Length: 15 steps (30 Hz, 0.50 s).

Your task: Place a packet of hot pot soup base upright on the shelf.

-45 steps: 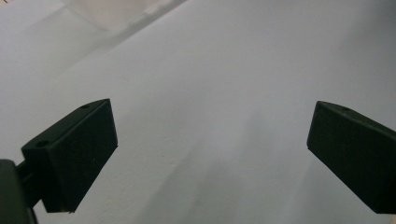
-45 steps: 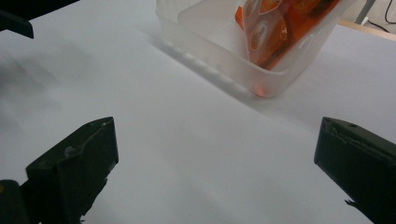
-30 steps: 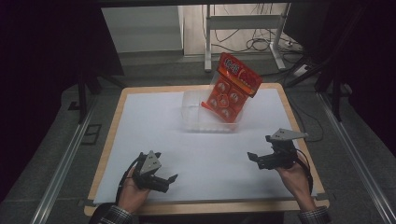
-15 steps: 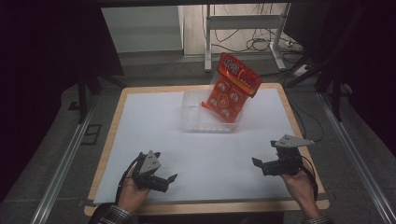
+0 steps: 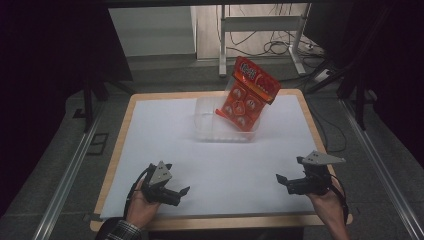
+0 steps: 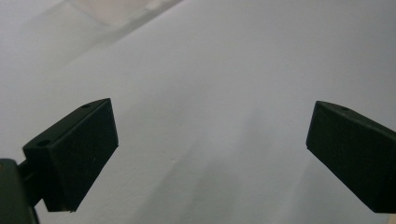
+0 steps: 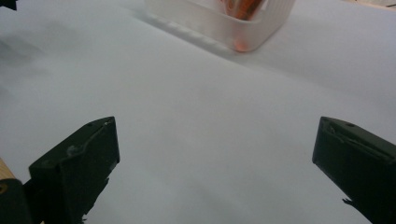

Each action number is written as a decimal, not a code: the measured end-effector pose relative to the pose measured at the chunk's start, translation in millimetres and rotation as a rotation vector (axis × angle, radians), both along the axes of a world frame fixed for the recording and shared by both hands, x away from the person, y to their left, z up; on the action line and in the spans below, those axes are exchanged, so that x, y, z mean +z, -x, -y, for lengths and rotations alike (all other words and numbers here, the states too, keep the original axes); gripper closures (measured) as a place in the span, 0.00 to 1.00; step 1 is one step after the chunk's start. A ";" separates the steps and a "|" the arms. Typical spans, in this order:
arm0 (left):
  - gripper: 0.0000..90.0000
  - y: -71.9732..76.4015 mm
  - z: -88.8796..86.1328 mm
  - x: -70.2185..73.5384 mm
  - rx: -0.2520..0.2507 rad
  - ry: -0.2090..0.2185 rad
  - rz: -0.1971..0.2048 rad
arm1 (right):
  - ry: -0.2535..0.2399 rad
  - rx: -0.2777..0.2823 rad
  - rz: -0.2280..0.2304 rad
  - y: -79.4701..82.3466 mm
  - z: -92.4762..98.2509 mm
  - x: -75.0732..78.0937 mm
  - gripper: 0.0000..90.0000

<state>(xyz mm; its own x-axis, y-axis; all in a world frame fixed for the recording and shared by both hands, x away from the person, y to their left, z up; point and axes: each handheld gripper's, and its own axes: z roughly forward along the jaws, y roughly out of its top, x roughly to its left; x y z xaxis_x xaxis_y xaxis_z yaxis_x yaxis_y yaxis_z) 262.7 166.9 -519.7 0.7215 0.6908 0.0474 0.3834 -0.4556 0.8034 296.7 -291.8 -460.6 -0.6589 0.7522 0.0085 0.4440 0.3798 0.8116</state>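
Note:
A red-orange snack bag stands tilted in a clear plastic bin at the back middle of the white table. The bin's corner with orange showing inside appears at the top of the right gripper view. My left gripper rests low at the front left, open, with bare white surface between its jaws. At the front right, my right gripper is open too, pointing left, nothing between its jaws.
The table has a wooden rim. Metal rails run along the floor on both sides. A metal stand and cables lie behind the table.
My right gripper has drawn back toward the front edge and slightly right. The left gripper has barely shifted. The bag and bin stay put.

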 end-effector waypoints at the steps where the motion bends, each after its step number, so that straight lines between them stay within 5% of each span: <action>1: 0.03 0.0 0.2 0.0 -0.001 -0.001 -0.002 | 0.003 -0.006 0.001 0.8 1.4 -1.0 0.01; 15: 0.02 -0.2 -0.3 -0.5 0.013 -0.017 0.006 | 0.048 -0.072 0.016 4.7 16.7 -11.6 0.01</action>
